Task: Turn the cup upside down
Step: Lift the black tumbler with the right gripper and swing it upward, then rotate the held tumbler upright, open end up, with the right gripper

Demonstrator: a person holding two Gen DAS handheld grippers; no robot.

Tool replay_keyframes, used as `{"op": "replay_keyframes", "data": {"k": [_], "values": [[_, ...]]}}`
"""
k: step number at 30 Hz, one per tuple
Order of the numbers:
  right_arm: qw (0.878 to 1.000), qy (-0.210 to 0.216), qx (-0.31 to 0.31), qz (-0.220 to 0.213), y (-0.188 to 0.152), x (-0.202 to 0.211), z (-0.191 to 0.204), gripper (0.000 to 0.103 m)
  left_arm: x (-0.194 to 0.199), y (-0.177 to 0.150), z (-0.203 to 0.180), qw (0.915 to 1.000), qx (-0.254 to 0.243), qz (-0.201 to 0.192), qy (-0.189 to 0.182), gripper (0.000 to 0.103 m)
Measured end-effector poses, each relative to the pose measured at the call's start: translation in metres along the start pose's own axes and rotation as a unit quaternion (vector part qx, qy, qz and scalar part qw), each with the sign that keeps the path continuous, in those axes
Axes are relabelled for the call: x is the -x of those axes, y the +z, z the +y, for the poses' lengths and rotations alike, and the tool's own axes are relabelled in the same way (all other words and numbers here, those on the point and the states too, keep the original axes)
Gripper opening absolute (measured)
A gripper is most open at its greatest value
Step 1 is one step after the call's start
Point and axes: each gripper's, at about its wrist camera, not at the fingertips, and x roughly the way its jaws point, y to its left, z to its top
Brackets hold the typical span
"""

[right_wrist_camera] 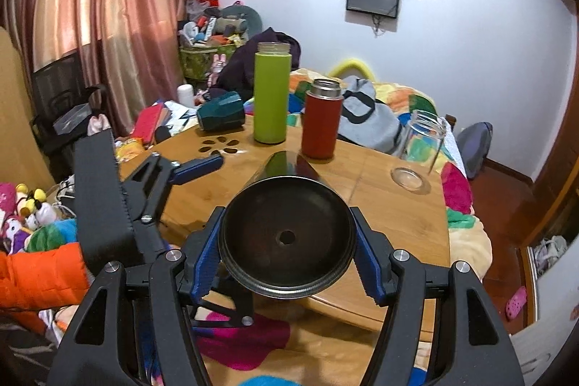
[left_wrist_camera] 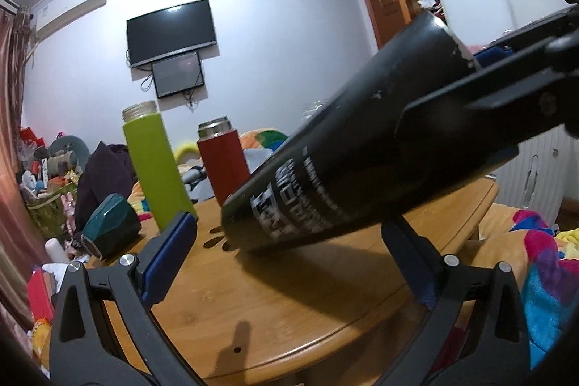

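Your right gripper (right_wrist_camera: 287, 248) has its blue-padded fingers (right_wrist_camera: 206, 255) pinched on the wide end of the black cup (right_wrist_camera: 286, 237), one pad on each side. The cup is tilted: its narrow end rests on the table (left_wrist_camera: 289, 313), and its wide, closed end is raised toward the right wrist camera. In the left wrist view, the same cup (left_wrist_camera: 362, 151) slants from lower left to upper right, with white lettering on its side and the right gripper's finger (left_wrist_camera: 481, 104) across its upper part. Your left gripper (left_wrist_camera: 289, 234) has its fingers spread wide; they hold nothing, and the cup's lower end lies between them. Behind the cup on the table stand a green bottle (right_wrist_camera: 271, 96) and a red bottle (right_wrist_camera: 322, 120), both upright and uncapped. A dark teal cup (right_wrist_camera: 220, 111) lies on its side near the far left edge. A clear glass jar (right_wrist_camera: 421, 147) lies tilted at the right edge.
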Motion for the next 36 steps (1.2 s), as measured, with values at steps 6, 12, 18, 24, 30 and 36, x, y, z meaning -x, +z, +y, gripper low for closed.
{"op": "replay_keyframes", "data": {"k": [6, 12, 18, 24, 30, 36], "values": [[0.999, 0.025, 0.03, 0.007, 0.0, 0.005, 0.011, 0.061, -0.001, 0.004, -0.001, 0.9997, -0.005, -0.024, -0.004, 0.103], [0.999, 0.021, 0.044, 0.013, -0.003, 0.007, 0.014, 0.062, -0.002, 0.005, -0.002, 0.9996, -0.01, -0.022, -0.014, 0.103], [0.998, 0.052, 0.041, 0.008, -0.014, 0.022, 0.01, 0.071, -0.003, 0.004, 0.001, 0.9999, 0.001, -0.016, 0.001, 0.096], [0.999, 0.03, 0.031, -0.008, -0.016, 0.035, 0.002, 0.071, 0.007, 0.01, 0.011, 0.9993, 0.011, -0.019, 0.03, 0.073], [1.0, 0.0, -0.006, -0.014, -0.012, 0.032, -0.017, 0.071, 0.016, 0.021, 0.042, 0.9968, 0.078, 0.004, 0.018, 0.064], [0.999, -0.005, -0.031, -0.018, -0.01, 0.019, -0.026, 0.071, 0.022, 0.031, 0.061, 0.9942, 0.101, 0.024, 0.029, 0.064]]}}
